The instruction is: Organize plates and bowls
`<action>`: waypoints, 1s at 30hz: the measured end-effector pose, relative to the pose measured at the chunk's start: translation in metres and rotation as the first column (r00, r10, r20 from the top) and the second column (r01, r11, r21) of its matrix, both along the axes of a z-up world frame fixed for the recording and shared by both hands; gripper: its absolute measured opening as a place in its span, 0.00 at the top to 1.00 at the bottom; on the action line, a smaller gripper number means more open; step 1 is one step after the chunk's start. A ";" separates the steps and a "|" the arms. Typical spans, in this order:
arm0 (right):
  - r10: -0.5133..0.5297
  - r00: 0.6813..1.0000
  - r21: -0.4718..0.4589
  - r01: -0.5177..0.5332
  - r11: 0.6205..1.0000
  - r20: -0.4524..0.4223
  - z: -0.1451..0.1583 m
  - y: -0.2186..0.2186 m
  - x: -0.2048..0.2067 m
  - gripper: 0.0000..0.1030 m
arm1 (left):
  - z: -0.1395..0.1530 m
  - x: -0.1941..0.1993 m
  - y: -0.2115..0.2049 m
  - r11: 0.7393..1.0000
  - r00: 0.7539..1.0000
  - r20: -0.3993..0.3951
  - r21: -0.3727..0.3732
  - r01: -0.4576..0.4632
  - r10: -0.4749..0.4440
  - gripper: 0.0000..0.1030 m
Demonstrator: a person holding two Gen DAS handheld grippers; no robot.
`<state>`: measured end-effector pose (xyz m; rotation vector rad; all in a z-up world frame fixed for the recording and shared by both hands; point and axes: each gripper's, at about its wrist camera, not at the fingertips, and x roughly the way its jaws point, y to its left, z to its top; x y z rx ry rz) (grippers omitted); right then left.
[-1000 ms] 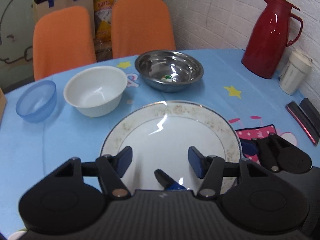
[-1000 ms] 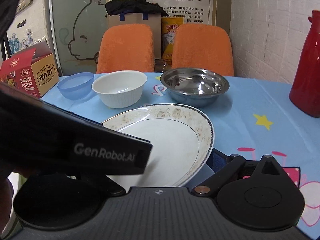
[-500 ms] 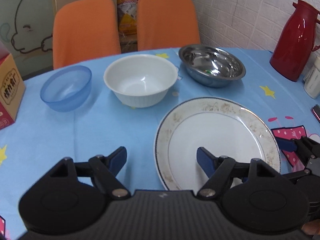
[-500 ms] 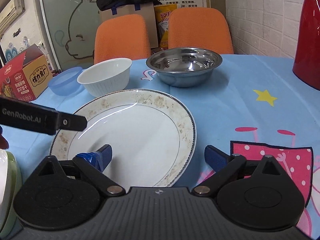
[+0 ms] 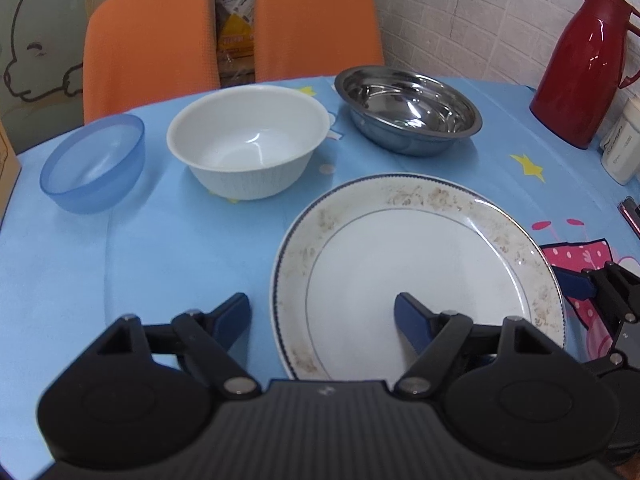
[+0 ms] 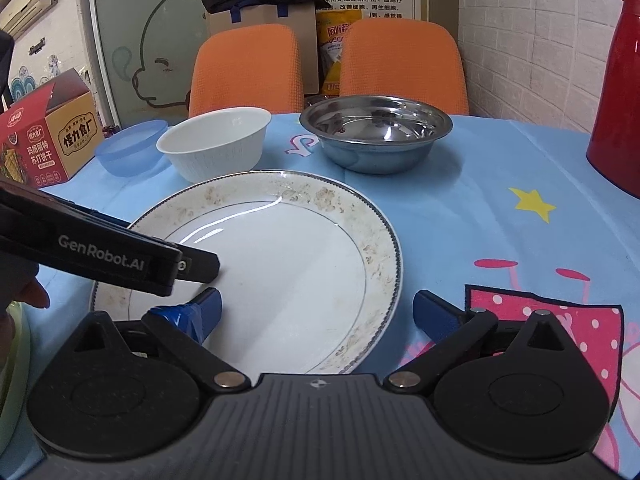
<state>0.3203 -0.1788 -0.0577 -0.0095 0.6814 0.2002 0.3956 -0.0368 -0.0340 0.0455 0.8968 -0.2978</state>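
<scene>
A large white plate with a floral rim lies flat on the blue tablecloth; it also shows in the right wrist view. Behind it stand a blue plastic bowl, a white bowl and a steel bowl. My left gripper is open, with its right finger over the plate and its left finger over the cloth. My right gripper is open, straddling the plate's near right edge. Neither holds anything.
A red thermos and a white cup stand at the right by the brick wall. A snack box sits at the far left. Two orange chairs stand behind the table. A pale green rim shows at the left edge.
The plate was held tilted by the right gripper; it now lies flat and the right gripper has opened and let go. The left gripper has shifted left and opened wider.
</scene>
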 end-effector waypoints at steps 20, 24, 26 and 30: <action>-0.026 1.000 0.032 0.025 0.999 0.014 0.015 0.014 -0.017 0.13 | 0.020 -0.023 -0.007 1.000 1.000 0.025 -0.019 0.000 0.001 0.50; -0.026 0.999 0.034 0.025 0.999 0.035 0.021 0.021 -0.025 0.13 | 0.029 -0.034 0.001 1.000 0.999 0.053 -0.014 -0.008 0.009 0.51; -0.019 0.999 0.040 0.017 0.999 0.036 0.024 0.025 -0.028 0.13 | 0.032 -0.040 0.008 1.000 0.998 0.053 -0.016 -0.019 0.019 0.51; 0.009 0.999 0.042 -0.011 0.999 0.043 0.029 0.043 -0.037 0.13 | 0.038 -0.056 0.033 0.998 0.997 0.053 -0.027 -0.051 0.052 0.51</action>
